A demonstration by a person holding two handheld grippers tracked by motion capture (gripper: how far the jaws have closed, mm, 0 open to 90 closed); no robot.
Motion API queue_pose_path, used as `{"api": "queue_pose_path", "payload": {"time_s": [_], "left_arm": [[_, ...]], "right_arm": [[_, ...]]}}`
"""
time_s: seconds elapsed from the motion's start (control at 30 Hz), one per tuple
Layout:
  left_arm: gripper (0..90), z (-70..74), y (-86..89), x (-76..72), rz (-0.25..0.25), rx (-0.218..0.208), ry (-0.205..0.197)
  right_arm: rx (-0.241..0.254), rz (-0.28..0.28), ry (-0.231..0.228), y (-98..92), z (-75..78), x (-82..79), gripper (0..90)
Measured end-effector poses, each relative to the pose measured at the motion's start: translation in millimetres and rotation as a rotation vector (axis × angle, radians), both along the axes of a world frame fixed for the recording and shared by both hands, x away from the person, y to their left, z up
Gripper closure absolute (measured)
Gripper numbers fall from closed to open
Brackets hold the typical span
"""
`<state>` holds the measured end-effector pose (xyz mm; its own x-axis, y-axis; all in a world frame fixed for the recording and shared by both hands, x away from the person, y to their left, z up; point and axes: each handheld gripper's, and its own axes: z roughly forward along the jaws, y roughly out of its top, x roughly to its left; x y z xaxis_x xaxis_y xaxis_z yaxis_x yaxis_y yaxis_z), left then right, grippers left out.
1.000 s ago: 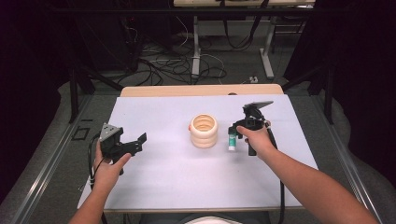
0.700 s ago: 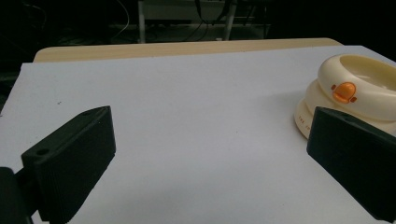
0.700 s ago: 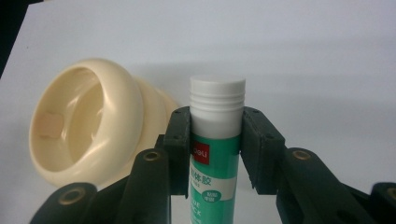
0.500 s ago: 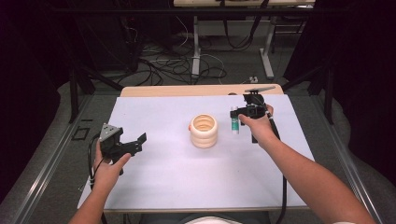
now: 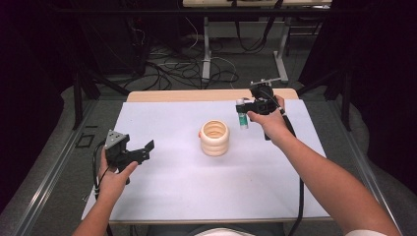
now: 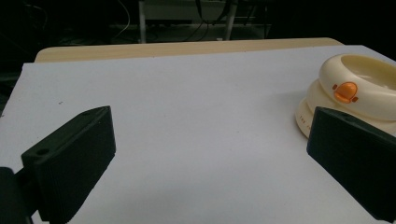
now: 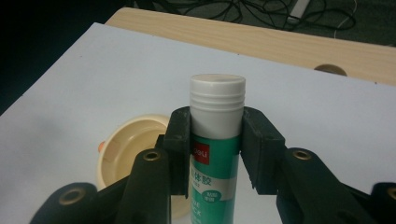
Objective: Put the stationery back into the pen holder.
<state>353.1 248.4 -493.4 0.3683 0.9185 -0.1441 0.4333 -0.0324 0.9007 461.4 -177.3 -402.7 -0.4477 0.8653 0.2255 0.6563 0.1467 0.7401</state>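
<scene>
A green glue stick (image 5: 243, 119) with a white cap hangs in the air to the right of and behind a cream ringed bowl (image 5: 214, 137). My right gripper (image 5: 243, 106) is shut on the glue stick, and in the right gripper view both black jaws press on the glue stick (image 7: 215, 140) just under its cap. Below and to the left in that view lies the cream bowl (image 7: 126, 149). My left gripper (image 5: 146, 149) hovers open at the table's left, nothing between its jaws. In the left gripper view the cream bowl (image 6: 355, 93), which bears an orange mark, lies at the right, behind one jaw.
A white sheet (image 5: 196, 187) covers the wooden table (image 5: 196, 95), whose bare far edge shows. Cables and metal stand legs (image 5: 206, 49) lie on the floor beyond it. Dark curtains hang on both sides.
My right gripper has risen with the glue stick and moved toward the table's far edge. The left gripper and the bowl have stayed where they were.
</scene>
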Motion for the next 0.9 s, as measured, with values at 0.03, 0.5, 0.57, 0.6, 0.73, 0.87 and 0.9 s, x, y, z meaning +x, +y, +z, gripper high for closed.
{"api": "queue_pose_path", "payload": {"time_s": [0.03, 0.5, 0.57, 0.6, 0.73, 0.87, 0.9], "left_arm": [[1.2, 0.0, 0.0, -0.1, 0.001, 0.000, 0.000], [1.5, -0.3, 0.5, 0.2, 0.002, 0.005, -0.003], [1.5, -0.1, 0.6, 0.2, 0.002, 0.004, -0.004], [1.5, -0.1, 0.6, 0.1, 0.002, 0.004, -0.004], [1.5, -0.2, 1.0, 0.3, 0.002, 0.004, -0.004], [1.5, -0.1, 0.6, 0.2, 0.001, 0.003, -0.004], [1.5, -0.1, 0.7, 0.2, 0.001, 0.004, -0.004]], "right_arm": [[-0.003, 0.011, -0.002, 1.6, 2.0, -0.6, 65.2], [0.011, 0.200, -0.120, 23.6, 6.2, -5.3, 65.2], [0.011, 0.222, -0.128, 27.1, 6.3, -6.7, 65.2], [0.013, 0.232, -0.135, 28.9, 6.2, -7.1, 65.2], [0.019, 0.258, -0.144, 35.5, 6.2, -10.0, 65.2], [0.029, 0.270, -0.144, 41.8, 4.4, -10.9, 65.2], [0.026, 0.270, -0.138, 42.7, 4.1, -11.1, 65.2]]}}
